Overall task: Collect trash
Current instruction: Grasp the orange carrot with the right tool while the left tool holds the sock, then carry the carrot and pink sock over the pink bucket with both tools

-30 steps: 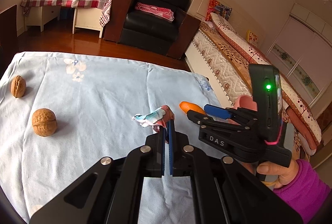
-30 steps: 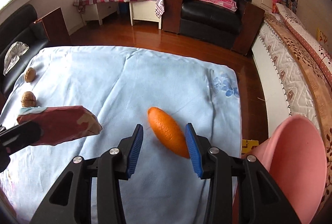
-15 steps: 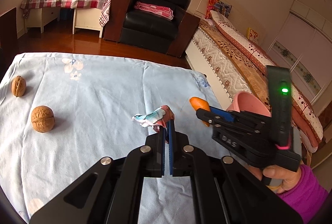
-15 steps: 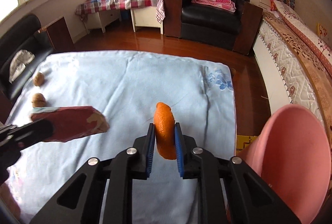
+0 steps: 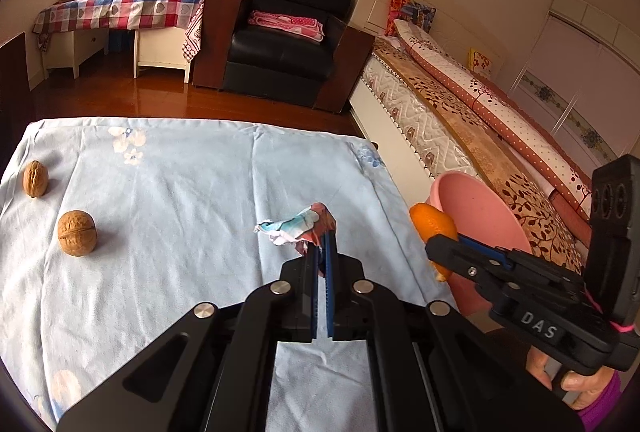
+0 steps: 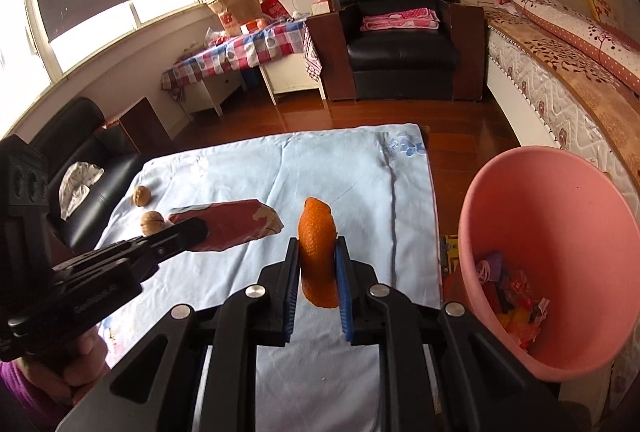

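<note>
Bedroom; bench (image 6: 360, 184) under pale blue cloth, pink bin (image 6: 560, 232) at its 3 o'clock edge.
Right gripper (image 6: 318, 264) had just closed its fingers on orange peel (image 6: 316, 232), held clear of the cloth near the bin. Left gripper (image 5: 322, 244) was clamped tight on a crumpled wrapper (image 5: 296, 226). Two walnuts (image 5: 77, 232) lay at 9 o'clock.
</note>
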The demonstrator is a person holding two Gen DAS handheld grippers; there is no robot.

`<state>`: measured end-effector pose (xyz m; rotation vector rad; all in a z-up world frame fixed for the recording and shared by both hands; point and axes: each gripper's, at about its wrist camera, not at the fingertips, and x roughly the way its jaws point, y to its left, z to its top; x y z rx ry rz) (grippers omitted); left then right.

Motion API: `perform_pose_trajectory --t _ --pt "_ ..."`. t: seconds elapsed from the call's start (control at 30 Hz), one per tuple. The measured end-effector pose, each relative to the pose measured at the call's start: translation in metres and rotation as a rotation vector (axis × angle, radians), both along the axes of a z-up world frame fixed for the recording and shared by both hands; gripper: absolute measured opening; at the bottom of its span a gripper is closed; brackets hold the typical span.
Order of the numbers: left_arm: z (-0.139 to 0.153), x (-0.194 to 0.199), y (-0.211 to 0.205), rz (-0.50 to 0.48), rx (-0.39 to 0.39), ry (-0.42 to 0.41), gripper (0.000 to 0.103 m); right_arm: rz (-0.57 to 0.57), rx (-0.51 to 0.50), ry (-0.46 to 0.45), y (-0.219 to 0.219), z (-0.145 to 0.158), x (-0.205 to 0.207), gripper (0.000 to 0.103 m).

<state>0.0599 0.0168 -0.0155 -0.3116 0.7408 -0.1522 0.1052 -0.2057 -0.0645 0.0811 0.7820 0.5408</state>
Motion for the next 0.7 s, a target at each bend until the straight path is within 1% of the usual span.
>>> perform_pose_trajectory --t 0.3,0.43,0.57,0.7 --pt "0.014 -0.010 -0.021 -0.020 0.038 -0.031 0.002 -0.065 0.049 -0.033 -0.034 0.019 -0.020 0.016" --pt "0.020 -0.010 -0.031 -0.028 0.075 -0.048 0.002 -0.096 0.065 -0.039 -0.048 0.023 -0.026 0.016" --pt "0.031 -0.005 -0.036 -0.027 0.130 -0.078 0.002 -0.120 0.082 -0.052 -0.061 0.028 -0.031 0.016" --pt "0.042 0.000 -0.038 -0.020 0.155 -0.099 0.002 -0.138 0.096 -0.064 -0.073 0.031 -0.035 0.016"
